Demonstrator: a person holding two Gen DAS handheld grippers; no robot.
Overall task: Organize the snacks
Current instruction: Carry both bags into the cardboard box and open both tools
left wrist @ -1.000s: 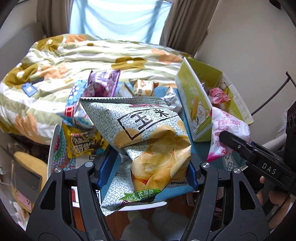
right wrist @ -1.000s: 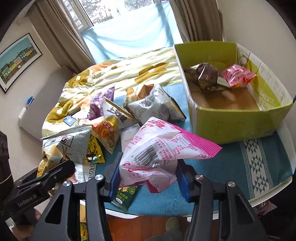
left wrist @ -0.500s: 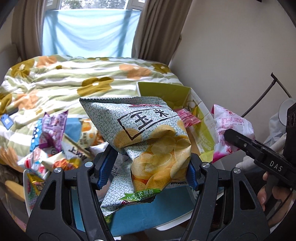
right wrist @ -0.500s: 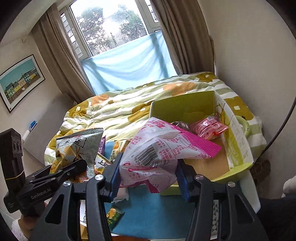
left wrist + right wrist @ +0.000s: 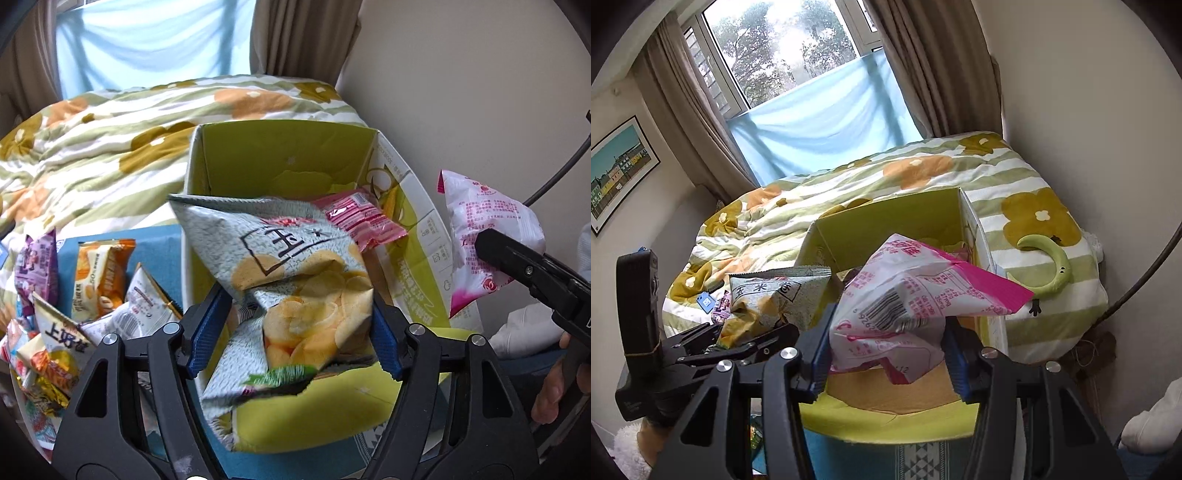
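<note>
The grey-green chip bag (image 5: 295, 266) hangs over the near end of the open yellow-green carton (image 5: 280, 155). It sits between the blue pads of my left gripper (image 5: 295, 325), whose jaws are opening. The pads no longer squeeze the bag, and its lower edge is blurred. A small pink packet (image 5: 362, 218) lies inside the carton. My right gripper (image 5: 886, 354) is shut on a pink-and-white snack bag (image 5: 905, 295), held above the carton's (image 5: 886, 218) near right corner. The right wrist view has the chip bag (image 5: 775, 299) and left gripper (image 5: 738, 339) at the left.
Several loose snack packets (image 5: 92, 273) lie heaped on the blue cloth left of the carton. The flowered quilt (image 5: 110, 147) spreads behind, with a green crescent toy (image 5: 1052, 269) on it. A wall and a black cable (image 5: 1145, 273) stand to the right. A hand (image 5: 554, 387) grips the right handle.
Both grippers carried their bags to the right, from above the snack pile to over the carton. The left jaws have spread and the chip bag has sagged lower between them.
</note>
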